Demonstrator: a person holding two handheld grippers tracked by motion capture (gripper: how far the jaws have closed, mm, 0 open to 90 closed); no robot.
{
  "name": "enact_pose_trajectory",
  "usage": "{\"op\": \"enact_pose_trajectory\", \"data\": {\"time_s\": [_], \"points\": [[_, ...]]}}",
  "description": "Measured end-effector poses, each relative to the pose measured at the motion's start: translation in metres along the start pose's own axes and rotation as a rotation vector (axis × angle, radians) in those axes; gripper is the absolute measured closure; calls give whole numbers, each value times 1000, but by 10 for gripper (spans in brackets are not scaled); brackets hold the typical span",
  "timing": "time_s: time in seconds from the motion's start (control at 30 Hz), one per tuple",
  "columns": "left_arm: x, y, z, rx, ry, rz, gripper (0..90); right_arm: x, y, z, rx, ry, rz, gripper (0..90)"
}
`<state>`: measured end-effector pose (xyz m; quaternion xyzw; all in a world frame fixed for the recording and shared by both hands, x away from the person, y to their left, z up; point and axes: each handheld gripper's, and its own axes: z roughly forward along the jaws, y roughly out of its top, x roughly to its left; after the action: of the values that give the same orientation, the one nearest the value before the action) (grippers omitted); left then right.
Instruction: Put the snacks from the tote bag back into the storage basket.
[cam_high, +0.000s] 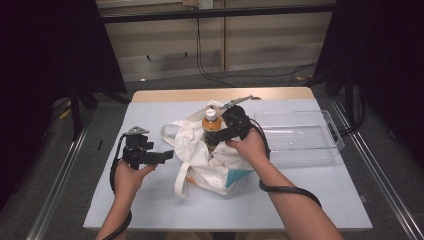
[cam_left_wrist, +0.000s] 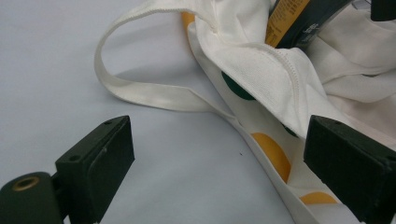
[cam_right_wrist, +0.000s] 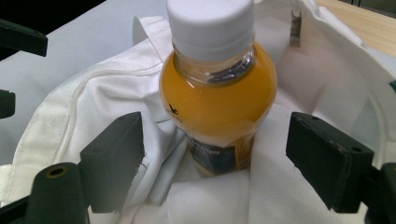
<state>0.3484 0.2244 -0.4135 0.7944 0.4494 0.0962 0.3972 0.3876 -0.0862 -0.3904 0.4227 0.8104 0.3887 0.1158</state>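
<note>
the bottle (cam_right_wrist: 217, 88) of orange drink stands up in the mouth of the white bag (cam_high: 200, 155), in the middle of the pale surface (cam_high: 300, 190). cloth is bunched around its lower half, and its white cap (cam_right_wrist: 210, 21) and round shoulder stick out on top.

the right gripper (cam_right_wrist: 212, 154) has its fingers spread wide, one on each side of the bottle, and neither one touches it. so the bottle is let go, or not yet gripped; i cannot tell which way it is going. to take it well, i think the fingers should close low on the wide part under the shoulder, not on the cap, and stay level so the bottle does not tip. the cloth should stay out from between the fingers and the bottle.

the left gripper (cam_high: 167, 155) is spread wide too and holds nothing. it sits just beside the bag's strap (cam_left_wrist: 140, 91). it could pinch the bag's rim and hold it still.

a clear tray (cam_high: 300, 150) lies to the right.

the bottle has a dark label (cam_right_wrist: 219, 156) with small print, too blurry to read.
</note>
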Motion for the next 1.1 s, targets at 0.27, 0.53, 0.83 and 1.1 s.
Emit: {"op": "enact_pose_trajectory", "data": {"time_s": [0.27,0.53,0.83,1.1], "points": [[-3,-1,4,6,-1,-3,85,0,5,8,3,10,-1,197],[-5,1,6,10,-6,5,88,-6,9,13,1,12,18,211],[-3,1,3,-1,-7,9,88,-3,14,23,5,19,-4,259],[-3,1,3,-3,-10,7,90,-3,16,26,17,19,-13,290]]}}
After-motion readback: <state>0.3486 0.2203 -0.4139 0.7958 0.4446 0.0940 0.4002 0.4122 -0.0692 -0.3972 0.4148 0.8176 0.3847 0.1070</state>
